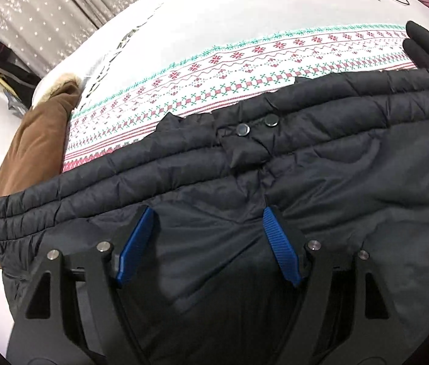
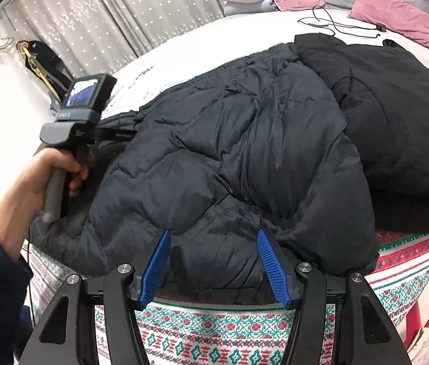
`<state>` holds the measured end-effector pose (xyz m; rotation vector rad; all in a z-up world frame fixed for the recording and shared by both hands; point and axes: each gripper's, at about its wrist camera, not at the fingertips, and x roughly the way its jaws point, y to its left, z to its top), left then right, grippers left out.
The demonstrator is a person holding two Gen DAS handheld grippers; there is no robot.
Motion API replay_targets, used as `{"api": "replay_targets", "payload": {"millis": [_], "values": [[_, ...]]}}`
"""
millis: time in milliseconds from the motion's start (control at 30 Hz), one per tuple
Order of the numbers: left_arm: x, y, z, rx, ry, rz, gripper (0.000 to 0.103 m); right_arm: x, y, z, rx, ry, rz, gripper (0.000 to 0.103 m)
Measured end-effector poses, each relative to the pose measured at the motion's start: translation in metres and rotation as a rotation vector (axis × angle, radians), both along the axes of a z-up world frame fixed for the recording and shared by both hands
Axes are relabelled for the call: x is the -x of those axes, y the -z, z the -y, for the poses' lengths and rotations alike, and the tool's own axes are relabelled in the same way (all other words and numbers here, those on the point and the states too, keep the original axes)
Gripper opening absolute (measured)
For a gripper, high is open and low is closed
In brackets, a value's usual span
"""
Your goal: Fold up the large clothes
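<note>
The left gripper hangs nearest the lens, pointing steeply down over the jacket, its blue pads spread wide. Dark quilted cloth lies under and between them, but neither pad presses on it; nothing is gripped. Two snaps sit on a tab at the jacket's far edge, just past the gripper.

The jacket lies rumpled on the bed, on a blanket with red and green patterned bands. In the right wrist view it reaches the bed's near edge, where the blanket hangs down below it. The right gripper hovers at that edge with its pads standing partly apart over the jacket's hem; I cannot tell whether they touch the cloth, and they clamp nothing.

A hand in a dark sleeve holds the left gripper's handle at the jacket's left end. A black coat lies heaped against the jacket's right side, toward the bed's far right corner. A brown garment lies at the blanket's left edge. Pink pillows and a thin black cable rest at the head of the bed.
</note>
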<state>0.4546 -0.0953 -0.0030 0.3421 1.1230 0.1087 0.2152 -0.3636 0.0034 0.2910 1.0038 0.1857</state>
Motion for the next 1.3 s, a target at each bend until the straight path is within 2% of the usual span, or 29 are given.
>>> {"api": "replay_targets", "payload": {"millis": [133,233,300,367,467,533,633,867,1067,1167,1200,1300], "values": [[0.014,-0.02,-0.007,0.03,-0.001,0.005,0.076,-0.004,0.001,0.001,-0.012,0.007,-0.009,0.06],[0.054,-0.043,-0.008,0.052,0.045,0.059,0.076,-0.003,0.002,0.001,-0.009,0.005,-0.009,0.06],[0.092,-0.049,-0.003,0.036,0.095,0.081,0.076,-0.005,0.002,0.0,-0.004,0.004,-0.009,0.06],[0.138,-0.048,0.002,0.047,0.155,0.086,0.076,-0.006,0.002,-0.001,0.0,0.006,-0.01,0.06],[0.189,-0.029,0.005,0.104,0.193,0.043,0.076,-0.007,0.003,-0.004,0.012,0.013,-0.012,0.061],[0.207,-0.015,0.008,0.063,0.202,0.078,0.076,-0.006,0.003,-0.008,0.024,0.013,-0.013,0.061],[0.208,-0.007,0.012,0.039,0.203,0.1,0.076,-0.008,0.007,-0.013,0.039,0.013,-0.015,0.061],[0.199,-0.007,-0.002,0.105,0.202,0.092,0.076,-0.001,0.005,-0.008,0.059,0.008,0.004,0.061],[0.194,-0.006,-0.01,0.116,0.205,0.096,0.076,0.028,-0.006,0.038,0.043,0.035,0.016,0.061],[0.202,-0.007,-0.003,0.108,0.204,0.1,0.076,0.038,-0.005,0.071,0.122,0.154,-0.002,0.061],[0.201,-0.006,-0.003,0.107,0.202,0.1,0.076,0.04,-0.003,0.081,0.114,0.179,-0.014,0.061],[0.21,-0.007,0.002,0.107,0.197,0.101,0.076,0.044,0.007,0.097,-0.047,0.198,-0.047,0.061]]}}
